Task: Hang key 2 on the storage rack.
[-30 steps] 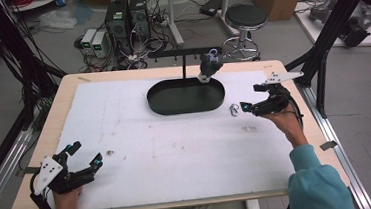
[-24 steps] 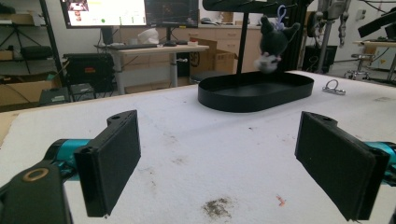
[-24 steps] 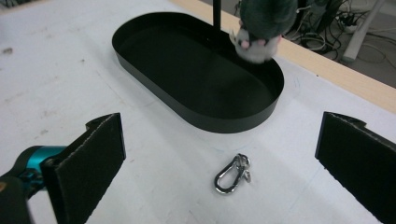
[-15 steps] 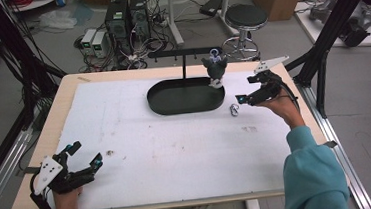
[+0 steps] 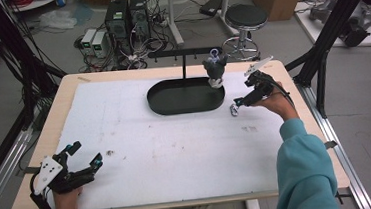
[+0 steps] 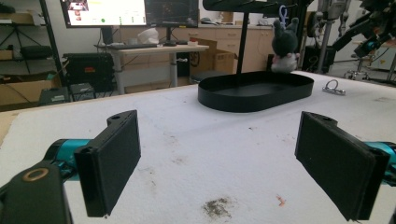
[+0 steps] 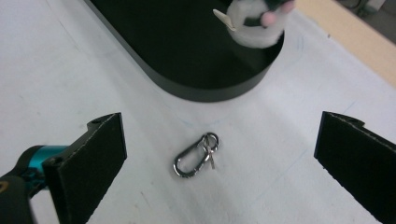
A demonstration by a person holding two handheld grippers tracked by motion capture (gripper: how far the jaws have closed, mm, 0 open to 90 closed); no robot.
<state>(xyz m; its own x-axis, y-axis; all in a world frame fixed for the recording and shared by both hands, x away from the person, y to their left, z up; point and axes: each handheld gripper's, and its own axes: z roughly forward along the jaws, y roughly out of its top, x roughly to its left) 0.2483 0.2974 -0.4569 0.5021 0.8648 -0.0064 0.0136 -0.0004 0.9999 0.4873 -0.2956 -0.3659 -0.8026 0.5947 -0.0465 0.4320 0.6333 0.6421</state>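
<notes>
A small metal carabiner clip (image 5: 233,109) with a key ring lies on the white mat, just right of the black oval tray (image 5: 185,97). My right gripper (image 5: 243,94) hovers over it, open. In the right gripper view the clip (image 7: 194,156) lies between the wide-apart jaws of the gripper (image 7: 223,154), untouched. A grey and white plush toy (image 5: 215,67) hangs from the black stand's bar (image 5: 184,52) above the tray's right end. My left gripper (image 5: 86,152) rests open at the near left corner; nothing sits between its jaws (image 6: 219,163). The clip (image 6: 334,87) shows far off.
The tray's rim (image 7: 210,91) and the hanging plush toy (image 7: 259,23) stand just beyond the clip. A dark smudge (image 6: 215,206) marks the mat near the left gripper. The table's right edge (image 5: 304,105) runs close behind the right hand. Bare mat stretches across the middle.
My right gripper has moved a little left and forward, over the clip. The plush toy has swung slightly right. The clip and the left gripper have stayed put.
</notes>
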